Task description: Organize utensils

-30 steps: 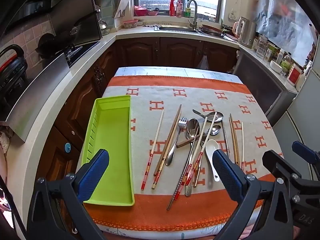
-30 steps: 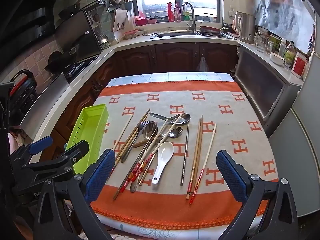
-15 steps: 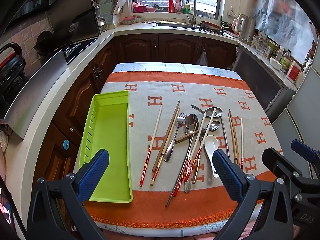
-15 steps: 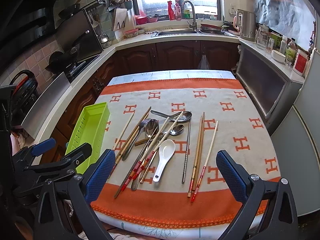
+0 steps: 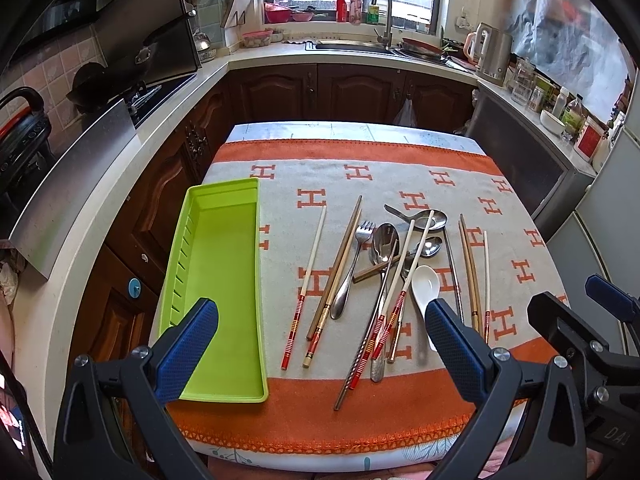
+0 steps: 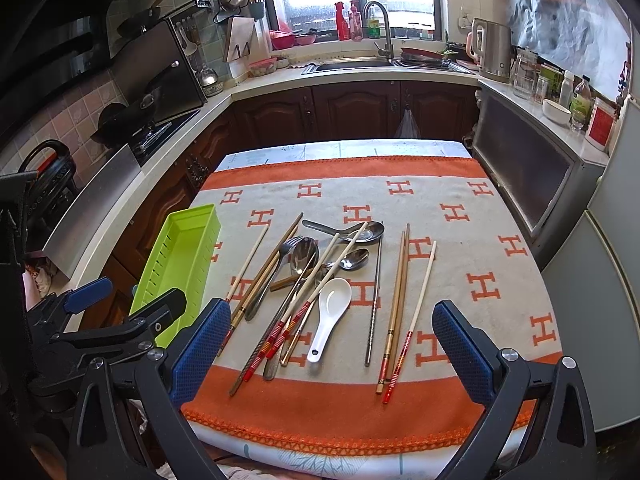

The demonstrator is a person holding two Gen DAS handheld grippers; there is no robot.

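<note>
Right of the green tray (image 5: 218, 280), on the desk: utensils heaped, none trayed yet.
Chopsticks (image 5: 306, 284): light, stiff, slippery; best pinched mid-shaft.
White spoon (image 6: 330, 314): ceramic-looking, likely fragile; grip by handle.
Left tongs (image 5: 320, 344): spread wide, empty.
Right tongs (image 6: 332, 346): spread wide, empty.

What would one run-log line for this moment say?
left gripper: open, empty | right gripper: open, empty | green tray: empty | utensils: loose on cloth

Scattered utensils (image 6: 320, 280), green tray (image 6: 180, 272), orange cloth (image 6: 500, 240)
</note>
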